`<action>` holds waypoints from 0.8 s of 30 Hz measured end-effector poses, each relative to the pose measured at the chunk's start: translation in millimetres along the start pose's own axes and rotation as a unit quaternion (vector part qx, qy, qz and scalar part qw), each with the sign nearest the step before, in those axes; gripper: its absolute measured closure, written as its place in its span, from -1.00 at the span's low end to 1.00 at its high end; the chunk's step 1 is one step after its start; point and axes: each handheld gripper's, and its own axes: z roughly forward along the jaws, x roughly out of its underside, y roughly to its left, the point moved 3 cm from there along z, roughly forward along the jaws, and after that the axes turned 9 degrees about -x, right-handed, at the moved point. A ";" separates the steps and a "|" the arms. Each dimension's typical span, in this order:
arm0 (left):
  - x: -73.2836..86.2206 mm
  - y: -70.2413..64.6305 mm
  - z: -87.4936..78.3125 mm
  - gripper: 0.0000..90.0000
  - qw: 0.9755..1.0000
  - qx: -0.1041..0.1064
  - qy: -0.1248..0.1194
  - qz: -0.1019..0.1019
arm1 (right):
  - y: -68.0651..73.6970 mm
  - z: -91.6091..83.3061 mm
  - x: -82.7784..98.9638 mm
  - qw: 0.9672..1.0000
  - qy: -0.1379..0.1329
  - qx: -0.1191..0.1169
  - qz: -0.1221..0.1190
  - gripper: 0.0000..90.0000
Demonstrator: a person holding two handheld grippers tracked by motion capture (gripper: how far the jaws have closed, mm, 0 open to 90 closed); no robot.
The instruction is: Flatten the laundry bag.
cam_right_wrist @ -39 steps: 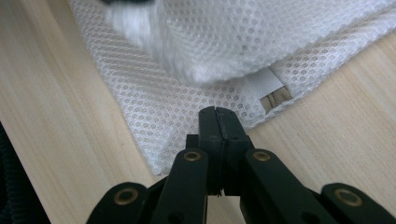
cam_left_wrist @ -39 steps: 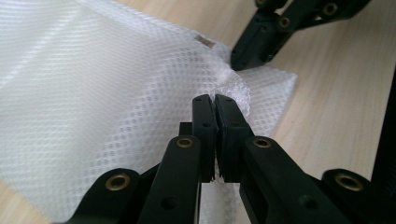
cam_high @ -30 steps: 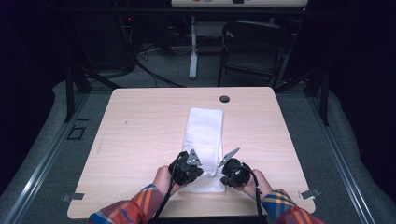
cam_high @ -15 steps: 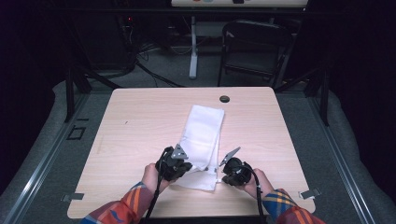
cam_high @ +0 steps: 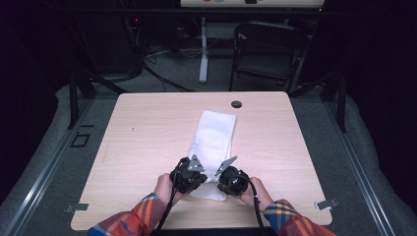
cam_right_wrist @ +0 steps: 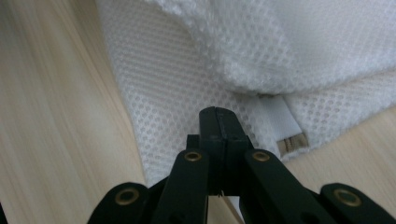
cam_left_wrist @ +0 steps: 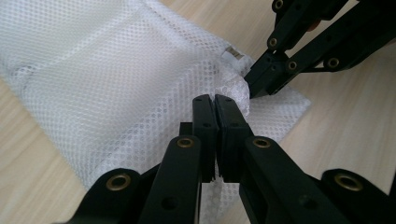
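- Overhead light is brightening the table (cam_high: 147,128); the surroundings are lying in darkness.
- The gripper views are blurring at their lower edges, with soft shadows.

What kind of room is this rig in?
Probably a lab or recording booth, not a home: a bare wooden table on grey carpet, dark surrounds, a folding chair and cables on the floor behind it.
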 end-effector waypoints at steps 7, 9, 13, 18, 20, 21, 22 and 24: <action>2.8 12.5 -5.6 0.95 1.000 -0.021 -0.007 -0.007 | -5.5 -6.4 4.0 1.000 0.025 0.009 -0.003 1.00; 3.2 14.5 -7.5 0.95 1.000 -0.026 -0.010 -0.011 | -7.3 -8.5 5.0 0.999 0.034 0.007 0.000 1.00; 4.3 19.0 -10.0 0.95 0.999 -0.030 -0.012 -0.017 | -9.8 -11.6 8.6 0.999 0.037 0.009 0.012 1.00; 6.2 23.4 -13.2 0.95 0.999 -0.036 -0.013 -0.022 | -13.4 -16.0 12.6 0.999 0.048 0.010 0.019 1.00; 7.2 25.4 -14.8 0.95 0.999 -0.039 -0.013 -0.022 | -13.9 -17.4 13.5 0.998 0.053 0.014 0.019 1.00; 8.1 26.9 -16.0 0.95 0.999 -0.042 -0.013 -0.023 | -14.1 -17.6 14.2 0.998 0.053 0.013 0.022 1.00; 9.1 27.9 -16.8 0.96 0.999 -0.044 -0.013 -0.026 | -14.9 -18.8 14.9 0.998 0.058 0.015 0.021 1.00; 11.2 30.3 -18.9 0.96 0.998 -0.046 -0.011 -0.028 | -15.9 -20.0 16.0 0.998 0.061 0.016 0.025 1.00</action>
